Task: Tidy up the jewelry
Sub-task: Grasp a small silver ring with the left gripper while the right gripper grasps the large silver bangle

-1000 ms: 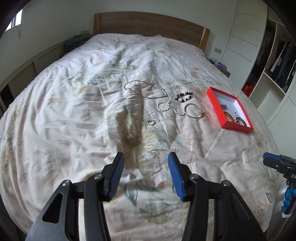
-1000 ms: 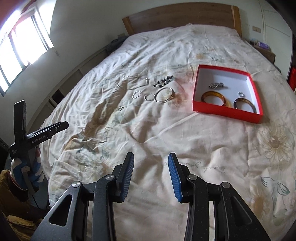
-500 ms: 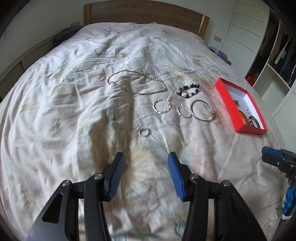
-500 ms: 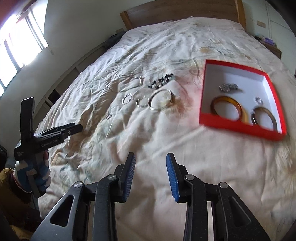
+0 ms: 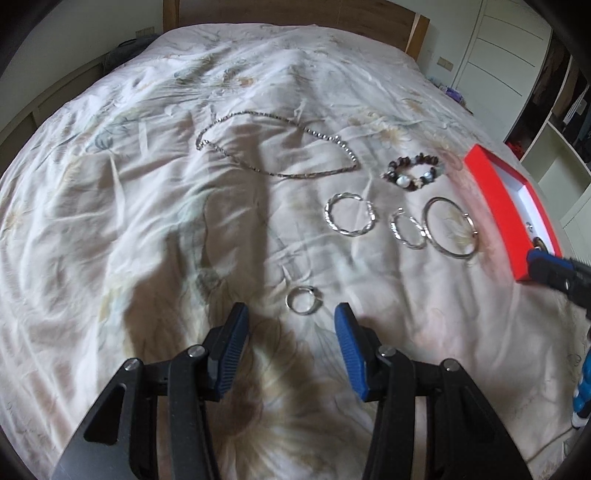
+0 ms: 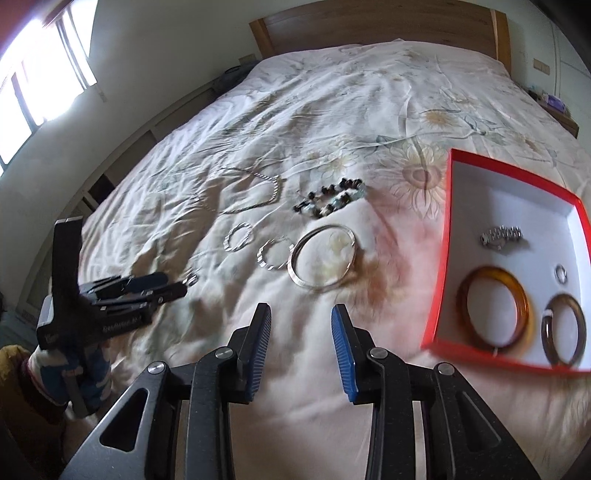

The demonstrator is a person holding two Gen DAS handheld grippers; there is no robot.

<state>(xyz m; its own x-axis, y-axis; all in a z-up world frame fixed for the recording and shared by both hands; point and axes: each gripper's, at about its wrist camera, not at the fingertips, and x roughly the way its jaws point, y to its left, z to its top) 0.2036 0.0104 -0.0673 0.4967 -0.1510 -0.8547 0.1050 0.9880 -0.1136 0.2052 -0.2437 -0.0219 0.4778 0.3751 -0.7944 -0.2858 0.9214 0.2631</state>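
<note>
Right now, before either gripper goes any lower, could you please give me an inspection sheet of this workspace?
Surface: wrinkled floral bedspread.
Job's things: small ring, chain necklace, beaded bracelet, three silver hoops, all loose; red box holding two bangles, a ring and a metal piece.
Clutter: nothing seen.
Grippers: left gripper open just short of the small ring; right gripper open, empty.
Cables: nothing seen.
Surroundings: wooden headboard, window, wardrobe.

Shiny silver metal on the small ring (image 5: 303, 300) mid-frame, and on the twisted hoops (image 5: 350, 219) above it. Bedspread (image 5: 110, 221) is soft, matt, creased cloth. At the right, the red box (image 6: 441, 266) looks like matt card, and its amber bangle (image 6: 494, 308) gleams glossy. Ribbed blue pads (image 5: 232, 354) on the black matt left tongs (image 5: 291, 332).
</note>
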